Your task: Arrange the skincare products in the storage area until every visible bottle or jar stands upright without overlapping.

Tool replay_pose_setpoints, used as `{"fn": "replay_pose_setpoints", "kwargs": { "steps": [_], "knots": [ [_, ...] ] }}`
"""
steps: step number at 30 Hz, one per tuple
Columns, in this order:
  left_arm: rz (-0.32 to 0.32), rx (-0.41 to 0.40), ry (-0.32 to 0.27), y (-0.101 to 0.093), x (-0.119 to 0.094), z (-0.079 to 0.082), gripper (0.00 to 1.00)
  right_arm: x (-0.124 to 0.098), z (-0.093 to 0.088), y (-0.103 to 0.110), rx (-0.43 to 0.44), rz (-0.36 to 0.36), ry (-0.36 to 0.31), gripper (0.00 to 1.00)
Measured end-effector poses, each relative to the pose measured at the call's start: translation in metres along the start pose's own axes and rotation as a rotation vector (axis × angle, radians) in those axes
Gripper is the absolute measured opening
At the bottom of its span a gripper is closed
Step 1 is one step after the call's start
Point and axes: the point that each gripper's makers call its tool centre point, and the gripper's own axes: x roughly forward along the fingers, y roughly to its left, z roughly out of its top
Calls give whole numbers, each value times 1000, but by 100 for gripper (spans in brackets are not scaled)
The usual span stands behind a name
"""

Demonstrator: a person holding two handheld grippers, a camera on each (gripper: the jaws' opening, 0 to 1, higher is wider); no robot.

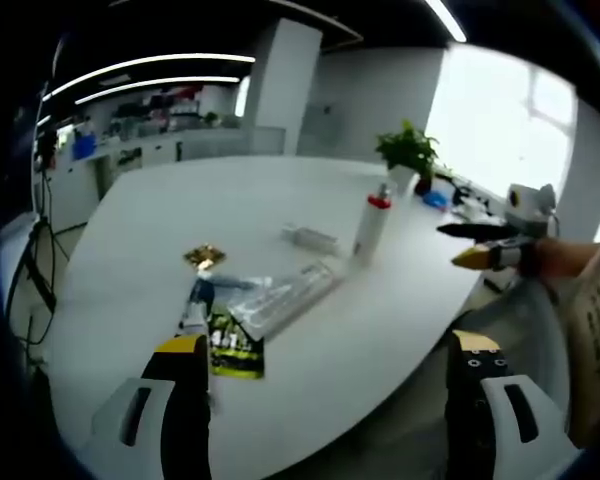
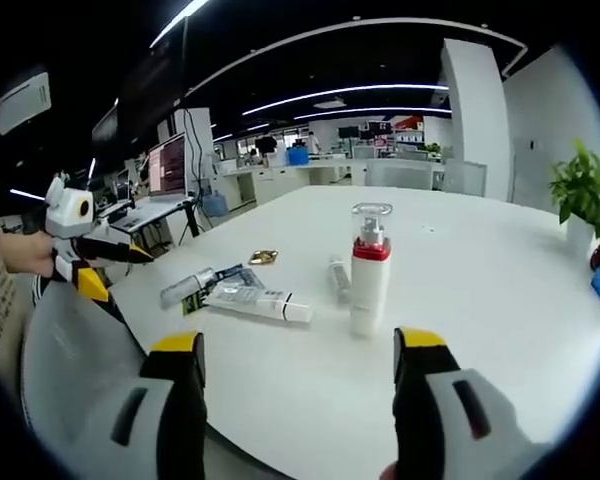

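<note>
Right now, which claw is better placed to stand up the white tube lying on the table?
Probably the right claw: in its view the white tube with a dark cap lies just ahead of its open jaws. The left claw is open too, but it faces the green sachet at the table edge.

**Open office around the white bench**

I am looking across a wide white bench in an open-plan office. Long strip lights are glowing on a dark ceiling, and a white pillar is rising behind. Daylight is pouring through a big window. A potted plant is sitting near the bench's far edge, and a monitor is glowing on a desk beyond.
</note>
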Motion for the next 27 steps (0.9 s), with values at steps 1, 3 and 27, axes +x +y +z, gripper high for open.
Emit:
{"fn": "replay_pose_setpoints", "kwargs": {
  "steps": [1, 3, 27],
  "knots": [
    [0, 0, -1, 0, 0, 0, 97, 1, -1, 0, -3, 7, 7, 75],
    [2, -5, -4, 1, 0, 0, 96, 4, -2, 1, -13, 16, 20, 72],
    [3, -24, -36, 8, 0, 3, 94, 61, 15, 30, -245, 209, 129, 71]
  ]
}}
